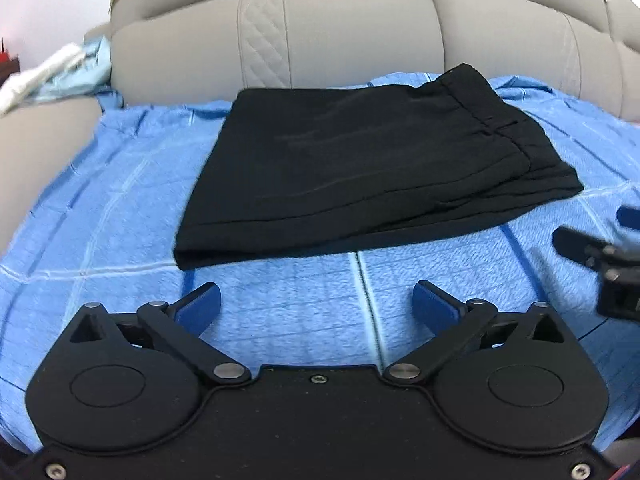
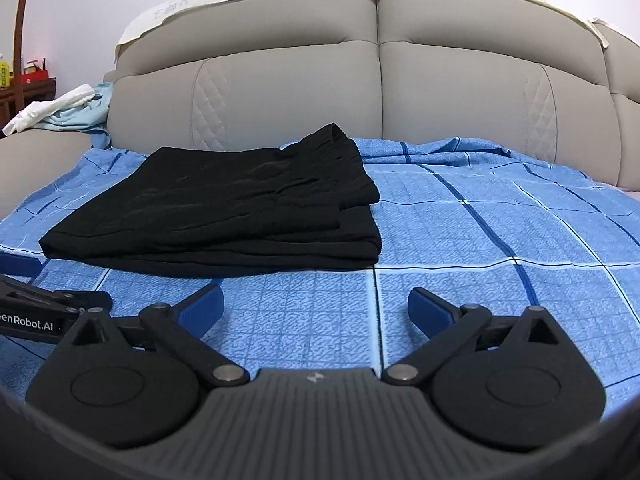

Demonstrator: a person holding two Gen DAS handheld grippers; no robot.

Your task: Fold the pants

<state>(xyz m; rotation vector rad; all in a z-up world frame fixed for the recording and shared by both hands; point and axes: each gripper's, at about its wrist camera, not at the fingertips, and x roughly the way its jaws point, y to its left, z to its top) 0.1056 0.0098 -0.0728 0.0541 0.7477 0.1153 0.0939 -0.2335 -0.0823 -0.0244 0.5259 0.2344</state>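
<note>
Black pants [image 1: 360, 160] lie folded into a flat stack on the blue checked sheet [image 1: 120, 200], waistband at the far right. My left gripper [image 1: 316, 304] hovers open just in front of the stack's near edge, nothing between its blue pads. In the right wrist view the same pants [image 2: 224, 208] lie ahead and to the left. My right gripper [image 2: 314, 306] is open over bare sheet [image 2: 480, 240], apart from the pants. Each gripper shows at the edge of the other's view: the right one [image 1: 600, 248], the left one [image 2: 36, 308].
A padded grey headboard [image 2: 360, 80] rises behind the bed. White and pale blue clothes [image 2: 64, 108] lie heaped on the grey side rail at the far left. Dark wooden furniture [image 2: 24, 40] stands beyond it. Bare sheet extends to the right of the pants.
</note>
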